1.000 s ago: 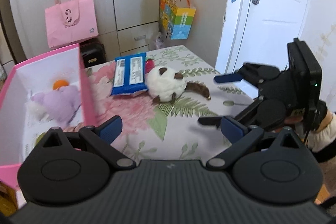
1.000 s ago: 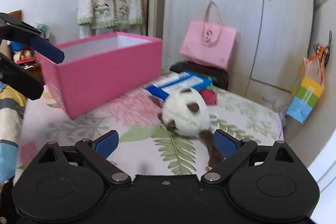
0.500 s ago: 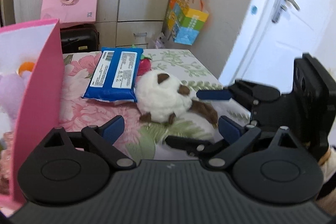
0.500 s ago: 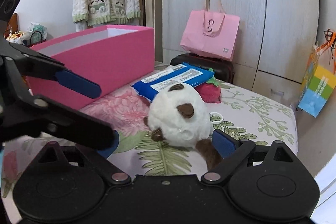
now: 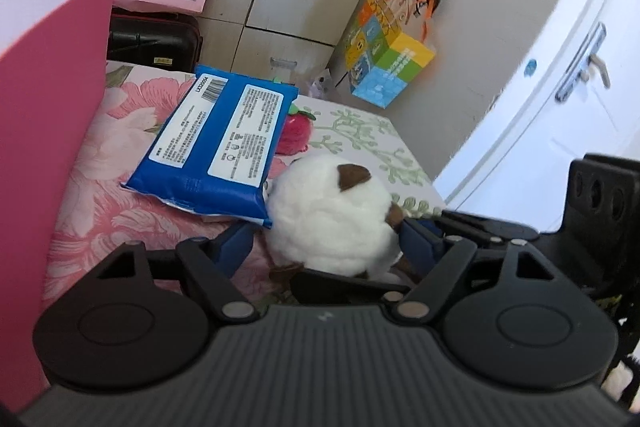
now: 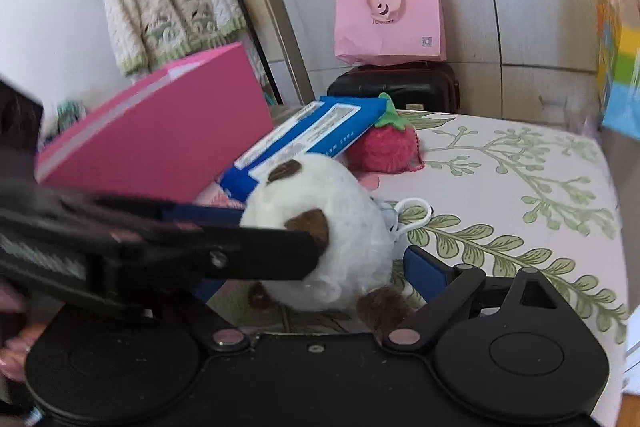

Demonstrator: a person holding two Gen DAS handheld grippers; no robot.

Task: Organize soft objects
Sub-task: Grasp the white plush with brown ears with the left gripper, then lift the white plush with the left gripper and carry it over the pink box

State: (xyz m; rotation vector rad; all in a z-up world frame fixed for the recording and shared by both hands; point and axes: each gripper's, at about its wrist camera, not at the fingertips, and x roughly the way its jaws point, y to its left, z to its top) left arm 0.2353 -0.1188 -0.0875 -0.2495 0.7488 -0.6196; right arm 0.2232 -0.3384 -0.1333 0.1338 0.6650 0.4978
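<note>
Left wrist view: the left hand-held gripper (image 5: 324, 245) now brackets the white plush toy (image 5: 334, 219), where half a second ago it hung short of it with the toy well ahead. Its blue pads (image 5: 236, 247) sit on either side of the fluffy body, jaws spread and not yet squeezing. The toy lies on the floral tabletop (image 5: 120, 195), touching the near corner of the blue wipes pack (image 5: 218, 147) at its 10 o'clock; a red strawberry plush (image 5: 296, 133) peeks from under that pack at 12 o'clock. The pink storage box (image 5: 44, 131) fills the 9 o'clock edge, likely the toy's destination. The right hand-held gripper (image 5: 424, 227) reaches in from 3 o'clock, one blue pad against the toy's far flank.

Right wrist view: the right tool has also closed the distance since a second ago, and the toy now fills the space between its fingers. Its jaws stand apart, the right pad (image 6: 424, 267) just beside the toy's brown tail, the left one hidden. The left tool's black finger crosses from 9 o'clock and presses into the fur. The wipes pack leans on the strawberry plush at 12 o'clock, with the pink box at 10 o'clock.

Both tools are level and low over the surface, converging on one toy; the grasp appears imminent, and the fluffy body should compress readily.
</note>
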